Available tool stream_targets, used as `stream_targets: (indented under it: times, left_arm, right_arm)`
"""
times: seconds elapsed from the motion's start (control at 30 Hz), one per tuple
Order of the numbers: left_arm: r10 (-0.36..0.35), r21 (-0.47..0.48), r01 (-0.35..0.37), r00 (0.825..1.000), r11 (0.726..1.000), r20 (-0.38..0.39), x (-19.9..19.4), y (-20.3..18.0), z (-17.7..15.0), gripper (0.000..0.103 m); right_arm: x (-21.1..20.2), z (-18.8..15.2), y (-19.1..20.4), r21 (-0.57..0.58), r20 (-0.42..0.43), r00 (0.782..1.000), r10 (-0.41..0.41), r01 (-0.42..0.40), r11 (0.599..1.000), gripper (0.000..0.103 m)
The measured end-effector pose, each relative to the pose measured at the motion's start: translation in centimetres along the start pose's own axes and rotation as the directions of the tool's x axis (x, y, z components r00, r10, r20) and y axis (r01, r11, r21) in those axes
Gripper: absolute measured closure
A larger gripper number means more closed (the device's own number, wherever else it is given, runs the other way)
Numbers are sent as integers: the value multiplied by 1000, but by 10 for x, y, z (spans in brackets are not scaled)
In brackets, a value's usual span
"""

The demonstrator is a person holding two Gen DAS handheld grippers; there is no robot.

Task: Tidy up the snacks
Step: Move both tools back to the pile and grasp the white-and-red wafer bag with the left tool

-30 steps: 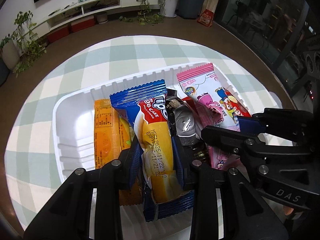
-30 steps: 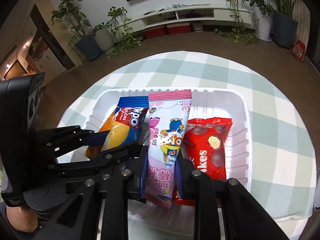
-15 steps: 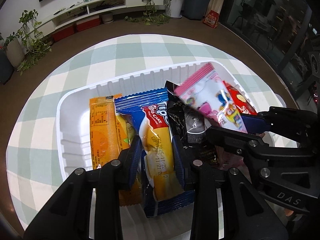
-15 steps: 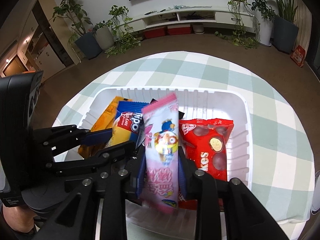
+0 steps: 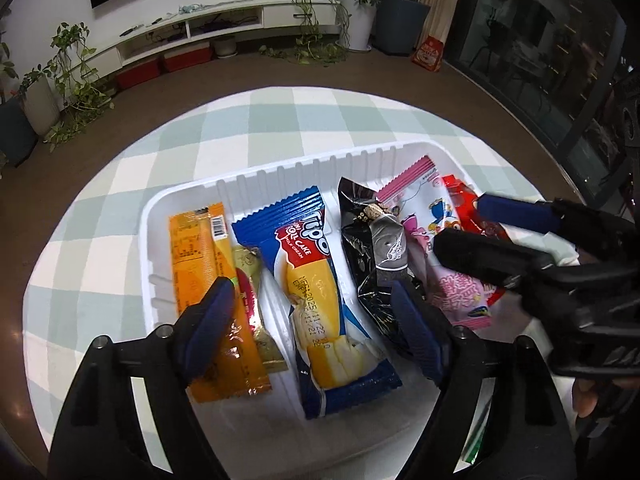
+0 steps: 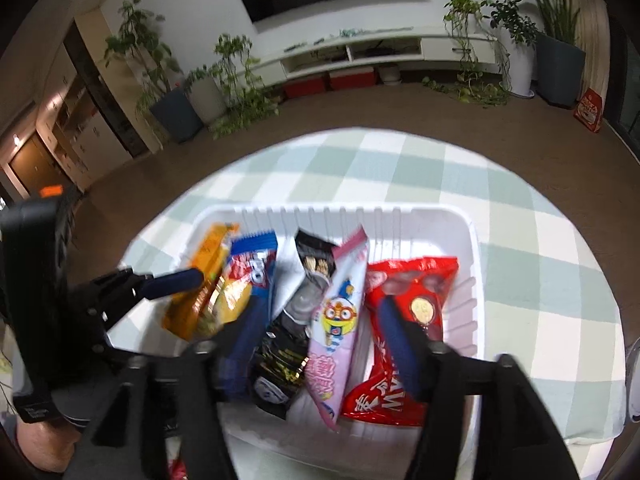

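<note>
Worktop [image 5: 280, 128]: round, covered in a green-and-white check cloth, carrying a white tray [image 5: 248, 178] near its middle.
Orange pack [image 5: 192, 256]: far left in the tray, lying lengthwise, with a small gold-and-red packet [image 5: 250, 296] on its right edge.
Left hand-held gripper [image 5: 316, 320]: released and hanging over the near left part of the tray, jaws opening; its blue pads [image 5: 208, 328] stand either side of the roll cake and touch nothing.
Roll cake [image 5: 320, 280]: blue-and-yellow wrapper, flat in the tray between the left gripper's pads, free of them.
Black pack [image 5: 372, 256]: just right of the roll cake, lying lengthwise, its top edge torn open.
Pink pack [image 6: 340, 320]: right of the black pack and leaning over its edge, cartoon print facing up.
Right hand-held gripper [image 6: 320, 340]: released, jaws opening; the pink pack lies loose between the pads, which do not press it.
Red pack [image 6: 404, 320]: far right in the tray, flat, partly under the right gripper's right finger.
</note>
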State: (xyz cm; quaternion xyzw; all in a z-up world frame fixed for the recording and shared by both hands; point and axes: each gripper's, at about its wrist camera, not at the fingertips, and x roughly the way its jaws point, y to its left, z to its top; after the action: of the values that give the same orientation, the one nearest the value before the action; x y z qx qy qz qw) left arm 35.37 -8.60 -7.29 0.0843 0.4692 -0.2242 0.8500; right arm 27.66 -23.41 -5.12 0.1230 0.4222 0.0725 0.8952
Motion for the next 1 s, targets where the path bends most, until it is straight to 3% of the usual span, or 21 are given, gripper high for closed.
stream_targets:
  times: [0.13, 0.2, 0.47, 0.6, 0.77, 1.0]
  left_arm:
    - [12, -8, -12, 999, 1000, 49, -20, 1, -4, 5]
    - [25, -21, -24, 997, 1000, 75, -31, 3, -7, 5]
    - [45, -83, -31, 984, 996, 170, -90, 24, -43, 1]
    - [35, -124, -19, 991, 992, 129, -114, 32, -74, 1]
    - [30, -99, -22, 996, 995, 82, -126, 20, -122, 1]
    - [39, -73, -38, 999, 997, 9, -115, 1, -180, 1]
  right_arm:
    - [-21, 6, -1, 9, 88, 995, 49, -50, 999, 13]
    - [-31, 7, 0, 3, 127, 989, 78, -79, 997, 7]
    - [-51, 4, 8, -38, 170, 975, 146, -141, 989, 6]
    - [-66, 1, 11, -50, 196, 968, 156, -149, 988, 6]
    - [-90, -6, 25, -104, 214, 964, 155, -135, 985, 6]
    - [-119, -57, 50, -243, 182, 973, 140, -94, 965, 6]
